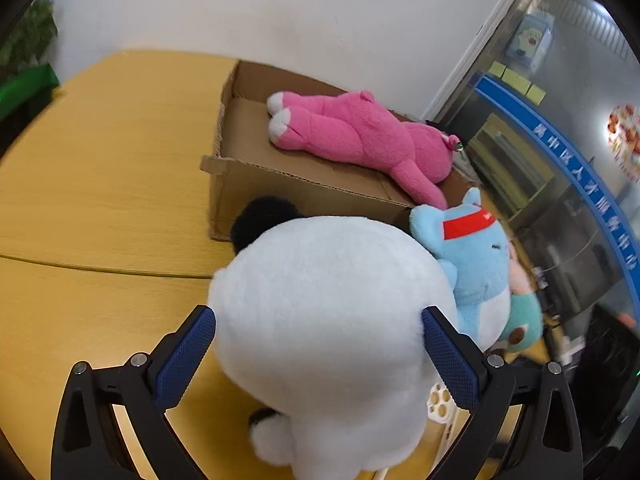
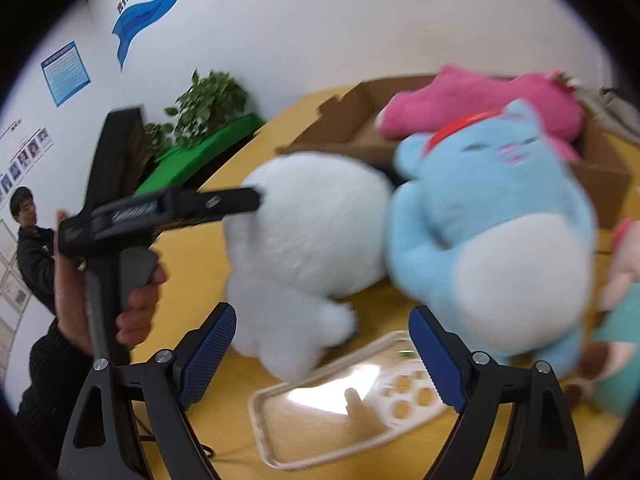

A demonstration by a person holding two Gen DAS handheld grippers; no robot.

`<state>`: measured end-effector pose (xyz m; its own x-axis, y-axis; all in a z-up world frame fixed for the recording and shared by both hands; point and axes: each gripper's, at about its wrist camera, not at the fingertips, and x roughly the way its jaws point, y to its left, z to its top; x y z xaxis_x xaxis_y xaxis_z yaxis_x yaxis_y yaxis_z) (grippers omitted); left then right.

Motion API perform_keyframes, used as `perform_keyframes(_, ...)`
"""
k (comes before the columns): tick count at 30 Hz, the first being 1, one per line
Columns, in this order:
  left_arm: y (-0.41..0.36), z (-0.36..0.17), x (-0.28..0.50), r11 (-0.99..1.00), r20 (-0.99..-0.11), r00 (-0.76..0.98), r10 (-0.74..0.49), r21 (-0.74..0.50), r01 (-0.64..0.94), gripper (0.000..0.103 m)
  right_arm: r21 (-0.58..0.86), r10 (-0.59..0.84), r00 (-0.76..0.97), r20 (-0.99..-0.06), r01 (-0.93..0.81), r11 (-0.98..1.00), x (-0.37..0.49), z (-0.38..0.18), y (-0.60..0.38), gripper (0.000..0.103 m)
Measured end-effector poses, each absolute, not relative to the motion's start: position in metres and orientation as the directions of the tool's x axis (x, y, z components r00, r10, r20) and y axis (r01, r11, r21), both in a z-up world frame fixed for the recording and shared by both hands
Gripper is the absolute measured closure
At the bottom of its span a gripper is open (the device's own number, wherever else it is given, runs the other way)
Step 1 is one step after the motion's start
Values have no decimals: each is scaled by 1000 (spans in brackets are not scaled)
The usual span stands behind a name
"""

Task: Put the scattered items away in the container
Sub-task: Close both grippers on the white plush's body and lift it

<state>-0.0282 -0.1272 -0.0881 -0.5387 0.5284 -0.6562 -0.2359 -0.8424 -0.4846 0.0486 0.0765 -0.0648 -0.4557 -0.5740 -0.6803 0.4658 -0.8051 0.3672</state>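
Left wrist view puts the big white plush [image 1: 320,320] right up front: round, fluffy, with a black ear [image 1: 260,224] at its far side and a small stubby limb near the bottom. The left gripper [image 1: 318,358] has its 2 blue pads on either side of that white body, spread wide; the right-hand pad sits against the fur, but I cannot tell whether the pair is truly squeezing it. The plush sits on the yellow wooden table [image 1: 100,180], just in front of the cardboard box [image 1: 280,184]. Inside the box lies 1 pink plush [image 1: 360,136], stretched along it with its white-tipped feet toward the far left end. Leaning against the white toy is a light blue cat plush [image 1: 476,256] with a red headband, and beside it a teal and pink toy [image 1: 520,320], only partly visible. From the right wrist view, the right gripper [image 2: 322,354] hangs with its jaws spread and nothing between them, above a clear plastic tray [image 2: 332,400] with round holes lying flat on the table. A hand [image 2: 136,300] holds the left gripper's handle there.
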Motion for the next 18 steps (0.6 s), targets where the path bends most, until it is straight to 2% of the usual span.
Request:
perform_keyframes(5, -120, -91, -33, -844, -675, -508, 535, -445, -298, 1, 355, -538, -430, -725, 436, -827, 26, -89, 35, 15)
perform_keyframes(9, -127, -94, -32, -829, -673, -485, 559, -469, -305, 13, 389, -545, -389, -743, 412, -824, 5, -109, 28, 16)
perform_keyframes(11, -132, -94, -28, -820, -666, -479, 572, -479, -314, 20, 450, -593, -359, -720, 409, -794, 2, -117, 31, 32)
perform_keyframes(14, -132, -88, -18, -817, -650, -494, 577, -468, -337, 26, 405, -585, -391, -710, 454, -794, 14, -110, 26, 46)
perform_keyframes(18, -133, -71, -1, -805, -619, -516, 592, -473, -357, 27, 355, -578, -404, -709, 503, -788, 29, -97, 24, 51)
